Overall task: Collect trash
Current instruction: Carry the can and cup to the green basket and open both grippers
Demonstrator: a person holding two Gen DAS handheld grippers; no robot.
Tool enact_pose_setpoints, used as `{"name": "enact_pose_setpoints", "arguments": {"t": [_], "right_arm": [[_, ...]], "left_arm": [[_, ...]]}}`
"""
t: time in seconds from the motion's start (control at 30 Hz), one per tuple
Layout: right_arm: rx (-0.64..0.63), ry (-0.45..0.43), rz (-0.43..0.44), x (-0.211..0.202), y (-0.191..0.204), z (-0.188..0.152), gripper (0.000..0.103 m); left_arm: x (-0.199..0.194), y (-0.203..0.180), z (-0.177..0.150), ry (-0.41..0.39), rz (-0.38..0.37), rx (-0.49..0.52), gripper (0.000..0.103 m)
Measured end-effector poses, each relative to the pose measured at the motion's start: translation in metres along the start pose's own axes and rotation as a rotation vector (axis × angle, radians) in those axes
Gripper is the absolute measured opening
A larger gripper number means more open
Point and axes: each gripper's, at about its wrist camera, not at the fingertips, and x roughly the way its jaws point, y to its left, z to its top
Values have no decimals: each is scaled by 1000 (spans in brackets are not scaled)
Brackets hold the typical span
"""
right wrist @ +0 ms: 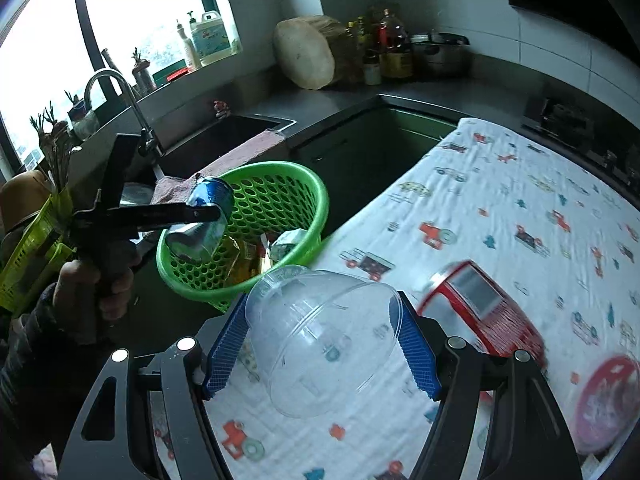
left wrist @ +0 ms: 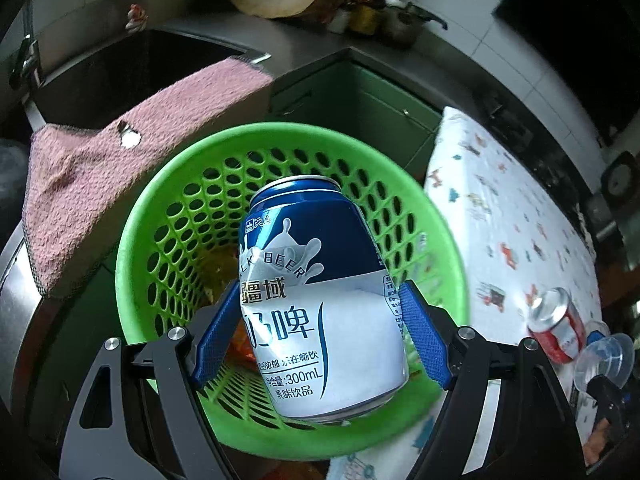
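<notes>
My left gripper (left wrist: 320,328) is shut on a dented blue and white milk beer can (left wrist: 320,300), its blue pads (left wrist: 214,336) pressing both sides. The can hangs over the green perforated basket (left wrist: 436,236), which holds wrappers at its bottom. In the right wrist view the same can (right wrist: 206,218) is held above the basket (right wrist: 280,200) by a person's hand (right wrist: 94,284). My right gripper (right wrist: 322,340) is shut on a clear plastic cup (right wrist: 324,340), over the patterned cloth. A red can (right wrist: 484,312) lies on its side on the cloth, to the right of the cup.
A white cloth with vehicle prints (right wrist: 500,208) covers the counter on the right. A pink towel (left wrist: 120,176) drapes over the sink edge (left wrist: 120,68) behind the basket. A faucet (right wrist: 120,96), bottles, a pot and a wooden block (right wrist: 304,52) stand at the back. A red-rimmed round lid (right wrist: 608,400) lies far right.
</notes>
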Motion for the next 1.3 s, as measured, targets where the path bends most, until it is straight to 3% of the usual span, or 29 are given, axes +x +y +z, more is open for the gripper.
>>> {"name": "enact_pose_setpoints", "arguments": {"t": [0.5,1.3], "right_arm": [[-25,27,57,40,23,22,69],[-116,90,82,125,83,54,70]], "left_arm": [[2,20,-2,5,-13,-57,82],[-74,45,-22,-117,-4,-117,90]]}}
